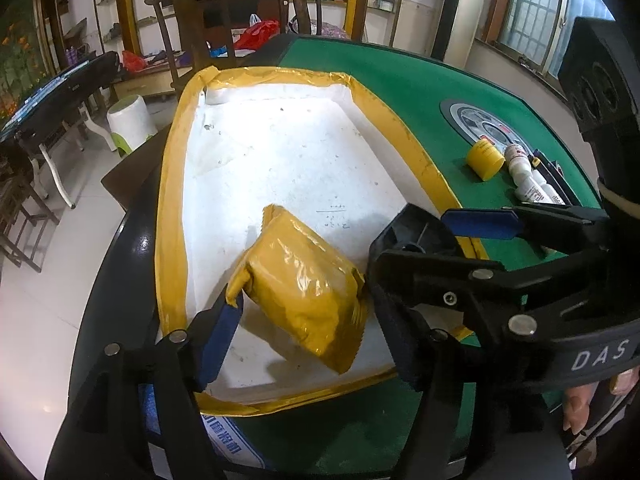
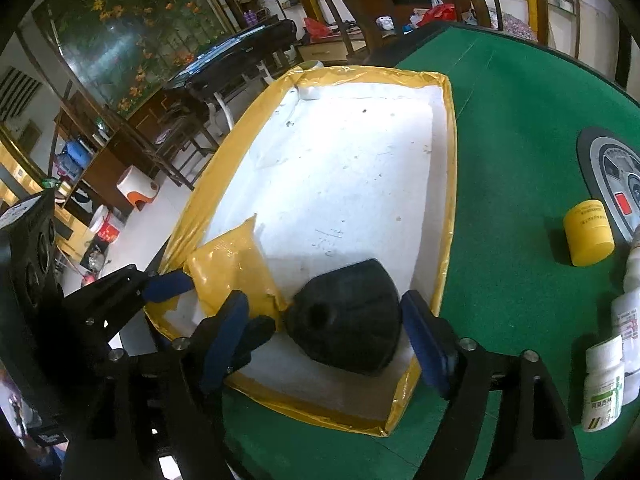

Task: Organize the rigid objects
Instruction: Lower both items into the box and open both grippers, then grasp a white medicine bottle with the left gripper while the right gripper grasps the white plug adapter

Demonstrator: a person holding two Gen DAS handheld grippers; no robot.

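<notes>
The left claw (image 1: 298, 304) is standing open around the yellow packet (image 1: 304, 288), one blue pad just brushing the packet's crimped end while the other sits off its far side, so nothing is being squeezed. The right claw (image 2: 328, 328) is open too, its pads standing apart on either side of the black domed piece (image 2: 346, 316) without pressing it. Both things are lying in the near end of the yellow-rimmed white tray (image 2: 448, 184), side by side and touching or nearly so.

To my eye both are being set down, so each claw should be backing straight up and out, keeping its pads wide, so the packet's loose end is not dragged along and the black piece is not nudged.

Beyond the tray, on the green tabletop (image 2: 512, 128), a yellow tub (image 2: 588, 236) and several white bottles (image 2: 604, 384) are waiting.

The right wrist view is showing the black piece whole and the left claw reaching in beside the packet; the left view is hiding most of that piece behind the right claw, yet it is showing the packet's full face and a hand (image 1: 592, 400) at the handle.
</notes>
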